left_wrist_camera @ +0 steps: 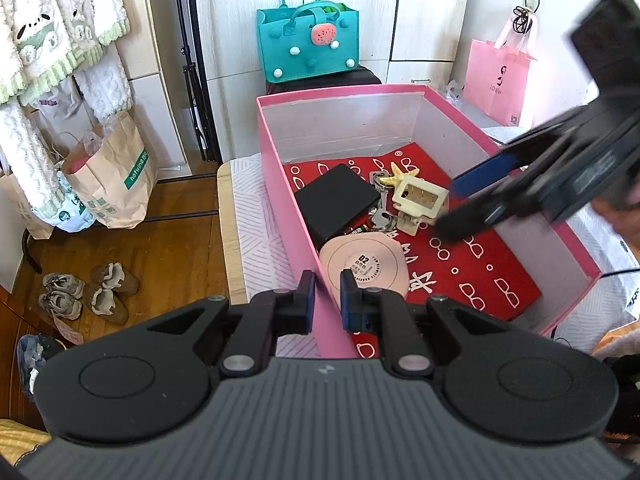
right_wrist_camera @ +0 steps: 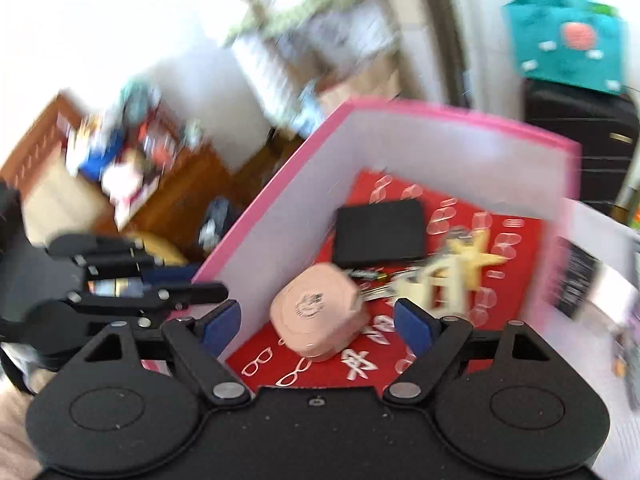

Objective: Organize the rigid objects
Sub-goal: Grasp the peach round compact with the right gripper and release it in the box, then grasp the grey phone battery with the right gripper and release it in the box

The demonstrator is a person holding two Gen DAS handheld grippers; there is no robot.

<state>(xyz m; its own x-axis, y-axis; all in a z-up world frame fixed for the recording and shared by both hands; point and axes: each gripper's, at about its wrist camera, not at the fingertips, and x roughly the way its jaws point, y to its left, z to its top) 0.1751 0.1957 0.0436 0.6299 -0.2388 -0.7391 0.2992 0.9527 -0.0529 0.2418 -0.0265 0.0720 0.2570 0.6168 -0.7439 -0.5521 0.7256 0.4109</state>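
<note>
Left hand-held gripper pinches the pink box wall — compact just beyond.

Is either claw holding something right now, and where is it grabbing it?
The left gripper pinches the pink box by its near side wall, one finger inside, one outside. The right gripper is open and holds nothing.

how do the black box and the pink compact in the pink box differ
The black box is dark, rectangular and sharp-cornered; the pink compact is pale, rounded and carries a round printed label. The black box lies farther back, the compact nearer the left tongs. Both rest flat on the red liner.
</note>
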